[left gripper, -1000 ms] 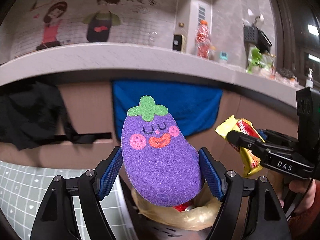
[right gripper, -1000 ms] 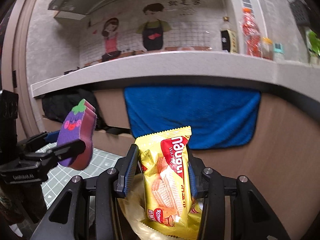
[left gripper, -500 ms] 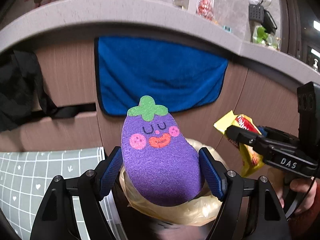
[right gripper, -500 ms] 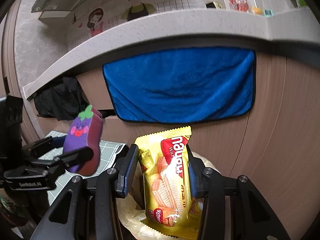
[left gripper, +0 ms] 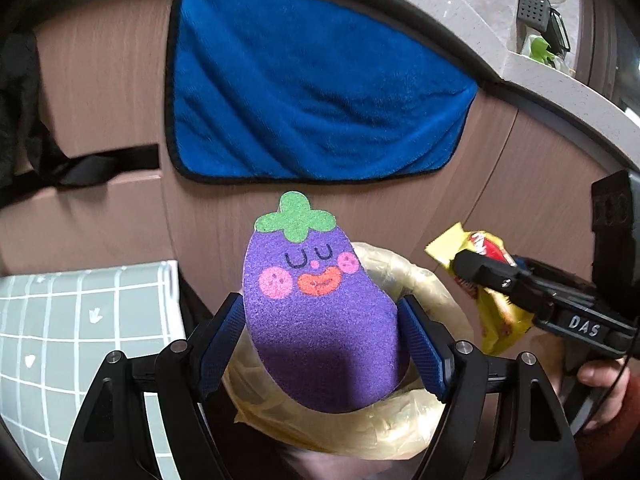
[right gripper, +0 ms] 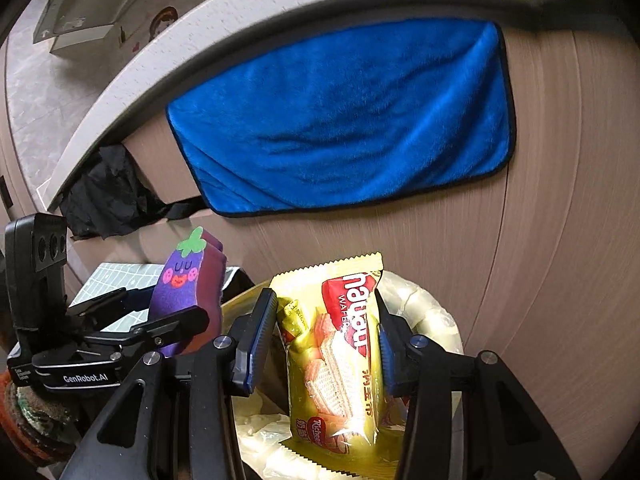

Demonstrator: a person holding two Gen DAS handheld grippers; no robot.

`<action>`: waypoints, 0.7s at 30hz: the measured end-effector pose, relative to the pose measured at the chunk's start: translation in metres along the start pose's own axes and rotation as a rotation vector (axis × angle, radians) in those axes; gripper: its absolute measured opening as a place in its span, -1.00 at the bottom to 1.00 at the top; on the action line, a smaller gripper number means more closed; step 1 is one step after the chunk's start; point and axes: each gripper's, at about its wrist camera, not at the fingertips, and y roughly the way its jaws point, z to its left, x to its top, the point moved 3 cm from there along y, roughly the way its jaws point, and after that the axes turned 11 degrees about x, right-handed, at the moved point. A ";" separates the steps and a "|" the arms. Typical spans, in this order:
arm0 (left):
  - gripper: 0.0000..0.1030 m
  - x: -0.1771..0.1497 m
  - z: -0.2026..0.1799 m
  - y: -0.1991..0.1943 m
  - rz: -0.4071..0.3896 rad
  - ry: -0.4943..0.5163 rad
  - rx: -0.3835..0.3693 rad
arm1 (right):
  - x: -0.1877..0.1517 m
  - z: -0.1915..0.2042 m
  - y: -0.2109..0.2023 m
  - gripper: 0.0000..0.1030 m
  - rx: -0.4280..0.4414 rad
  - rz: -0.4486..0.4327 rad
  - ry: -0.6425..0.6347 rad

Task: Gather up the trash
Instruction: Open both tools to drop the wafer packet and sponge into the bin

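Note:
A purple eggplant-shaped sponge (left gripper: 316, 320) stands upright in my left gripper (left gripper: 320, 304), whose blue pads are shut on its sides. It hangs just above the rim of a trash bin lined with a yellowish bag (left gripper: 420, 280). From the right wrist, the same sponge (right gripper: 180, 292) and left gripper (right gripper: 160, 306) show at the left. My right gripper (right gripper: 324, 300) holds a yellow wafer packet (right gripper: 340, 360) upright over the bin's bag (right gripper: 432, 312). Its jaws are opening, and the packet is still between the pads. The left wrist view shows that packet (left gripper: 500, 320) and the right gripper (left gripper: 488, 268).
A blue towel (left gripper: 312, 92) hangs on the brown cabinet front behind the bin, under a grey countertop. A black cloth (right gripper: 104, 200) hangs further left. A grey grid-patterned mat (left gripper: 80, 320) lies left of the bin. A hand (left gripper: 600, 384) grips the right tool.
Both grippers have sunk and tilted down towards the bin, which now fills more of both views. The wall drawings and counter have slid out of view at the top. Both items stay gripped.

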 end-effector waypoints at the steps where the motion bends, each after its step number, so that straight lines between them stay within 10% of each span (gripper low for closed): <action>1: 0.56 0.000 0.000 0.004 0.017 0.000 -0.017 | -0.001 -0.003 0.003 -0.08 0.001 0.000 0.012; 8: 0.58 0.005 0.009 0.012 0.025 -0.046 -0.054 | -0.003 -0.020 0.007 0.30 -0.047 -0.032 0.057; 21: 0.59 0.007 -0.013 0.011 -0.030 0.039 -0.070 | 0.002 -0.010 -0.040 0.32 -0.107 -0.144 0.048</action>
